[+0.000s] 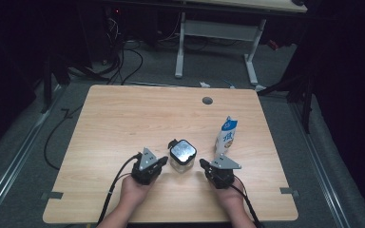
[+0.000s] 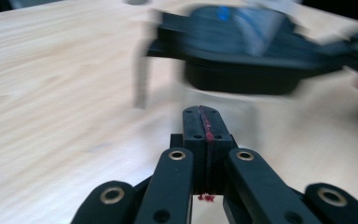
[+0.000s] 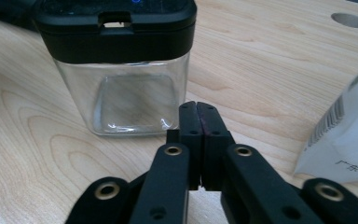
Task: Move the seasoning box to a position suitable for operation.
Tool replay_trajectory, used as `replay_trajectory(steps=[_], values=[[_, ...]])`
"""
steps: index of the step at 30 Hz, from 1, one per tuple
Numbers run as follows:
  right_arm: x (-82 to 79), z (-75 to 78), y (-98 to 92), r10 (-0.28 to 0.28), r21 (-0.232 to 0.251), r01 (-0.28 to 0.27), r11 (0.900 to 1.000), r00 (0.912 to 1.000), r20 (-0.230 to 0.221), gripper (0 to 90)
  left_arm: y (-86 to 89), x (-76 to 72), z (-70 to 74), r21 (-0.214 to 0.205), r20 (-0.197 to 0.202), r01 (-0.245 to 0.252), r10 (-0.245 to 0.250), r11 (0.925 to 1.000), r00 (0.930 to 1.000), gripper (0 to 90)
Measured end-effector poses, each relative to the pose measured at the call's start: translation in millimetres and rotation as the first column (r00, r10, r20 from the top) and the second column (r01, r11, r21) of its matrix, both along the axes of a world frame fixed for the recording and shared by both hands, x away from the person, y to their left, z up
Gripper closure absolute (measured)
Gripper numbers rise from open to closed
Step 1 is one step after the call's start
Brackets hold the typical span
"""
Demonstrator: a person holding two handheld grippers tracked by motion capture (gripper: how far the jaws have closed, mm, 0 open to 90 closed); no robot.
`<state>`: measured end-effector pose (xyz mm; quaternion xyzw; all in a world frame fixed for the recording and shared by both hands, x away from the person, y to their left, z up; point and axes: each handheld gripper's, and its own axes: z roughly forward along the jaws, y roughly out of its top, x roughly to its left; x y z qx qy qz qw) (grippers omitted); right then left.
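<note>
Left gripper (image 1: 164, 160): jaws pressed together, nothing between them, a red smear along the seam in the left gripper view (image 2: 202, 122). It sits at about 8 o'clock from the jar (image 1: 182, 155), tips aimed toward 2 o'clock at the jar's near-left side, just beside it; contact cannot be told.

Right gripper (image 1: 203, 164): jaws likewise together and empty, seen plainly in the right gripper view (image 3: 196, 116). It sits at about 4 o'clock from the jar, tips aimed toward 10 o'clock, near the glass but apart from it.

Jar: clear, square-sided, upright, black lid (image 3: 116, 28) on, with a small black tab or clasp at its far-left corner. It stands just below table (image 1: 123, 123) centre, between the two grippers. Its long axis is vertical. In the left gripper view the lid (image 2: 242, 51) is motion-blurred.

Milk carton (image 1: 226, 137): upright, at about 2 o'clock from the jar, well clear of it, just beyond the right gripper.

Judgement: the two hands flank the jar almost evenly, the left tips slightly nearer. Either must spread its jaws before it can take the jar or lid; the square walls offer flat faces to a level approach.
</note>
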<state>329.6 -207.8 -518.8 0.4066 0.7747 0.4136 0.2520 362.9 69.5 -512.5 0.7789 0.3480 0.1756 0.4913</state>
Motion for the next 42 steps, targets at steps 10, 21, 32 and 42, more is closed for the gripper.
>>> replay_trajectory(steps=[10, 21, 32, 42], values=[[10.2, 1.9, 0.6, -0.035, -0.002, 0.035, 0.9994, 0.9993, 0.011, 90.0, -7.8, 27.5, -7.7, -0.005, -0.036, -0.015, 0.014, 0.9999, 0.9992, 90.0], [10.2, 6.2, -0.6, -0.038, 0.012, 0.038, 0.9992, 0.9991, 0.018, 89.5, -6.4, 27.5, 16.3, -0.058, 0.003, -0.036, 0.036, 0.9977, 0.9993, 90.0], [6.0, 7.7, -4.0, -0.030, 0.021, 0.030, 0.9993, 0.9995, 0.013, 89.0, -50.7, 43.1, 46.7, -0.011, 0.031, -0.016, 0.017, 0.9998, 0.9994, 90.0], [4.0, 7.9, -5.9, -0.029, 0.029, 0.029, 0.9992, 0.9995, 0.010, 88.8, -58.0, 48.4, 39.0, 0.031, 0.026, -0.019, 0.019, 0.9993, 0.9995, 90.0]])
